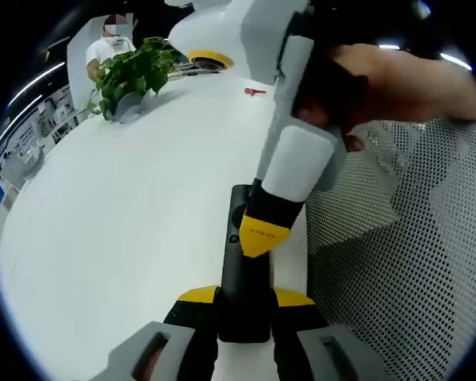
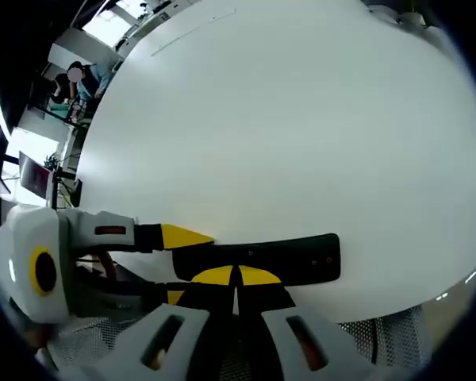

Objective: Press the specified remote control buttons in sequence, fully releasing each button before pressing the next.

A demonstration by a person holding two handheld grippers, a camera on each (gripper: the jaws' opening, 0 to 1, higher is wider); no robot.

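Left fingers [image 1: 197,296] around remote [image 1: 246,270].

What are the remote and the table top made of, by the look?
Long black remote control: likely matte plastic, with an even dull black surface and no glare. Smooth white table top: looks like laminate or painted board in satin finish, with soft light sheen and no grain; exact material unclear.

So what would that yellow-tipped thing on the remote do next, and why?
Probably lift straight off. The right gripper has its closed yellow tip down on the black remote, which the left gripper clamps at its near end on the white table; each button needs full release before the next press.
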